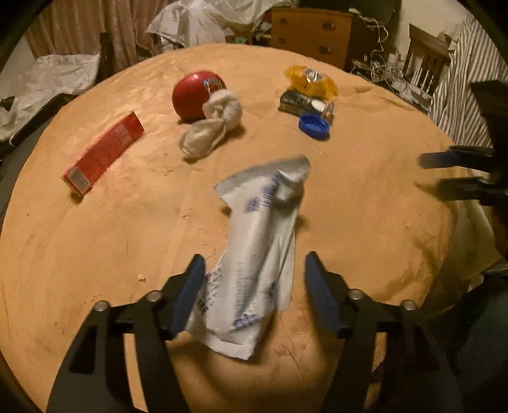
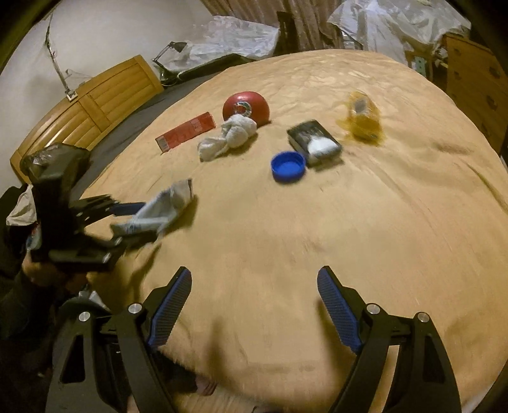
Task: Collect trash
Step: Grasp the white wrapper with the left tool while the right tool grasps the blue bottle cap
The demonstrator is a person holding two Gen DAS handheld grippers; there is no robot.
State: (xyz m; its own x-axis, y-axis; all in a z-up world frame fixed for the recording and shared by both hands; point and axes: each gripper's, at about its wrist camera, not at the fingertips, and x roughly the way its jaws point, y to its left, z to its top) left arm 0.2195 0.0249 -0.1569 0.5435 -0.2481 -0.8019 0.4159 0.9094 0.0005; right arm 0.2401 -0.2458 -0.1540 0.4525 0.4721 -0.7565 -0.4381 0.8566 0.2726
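A crumpled white wrapper with blue print point(image 1: 257, 254) lies on the tan bed cover point(image 1: 95, 238) between the fingers of my left gripper point(image 1: 252, 263), which is open around it. The wrapper also shows in the right wrist view point(image 2: 158, 213). My right gripper point(image 2: 254, 279) is open and empty above the bed's near edge. Further back lie a red box point(image 1: 103, 152), a red ball point(image 1: 197, 93), a knotted white cloth point(image 1: 212, 124), a blue cap point(image 1: 314, 126), a dark packet point(image 1: 301, 103) and a yellow wrapper point(image 1: 312, 81).
A wooden headboard point(image 2: 89, 101) stands at the left in the right wrist view. A wooden dresser point(image 1: 312, 35) and plastic sheets point(image 1: 197, 22) stand behind the bed. Cables and a striped cloth point(image 1: 470, 73) are at the far right.
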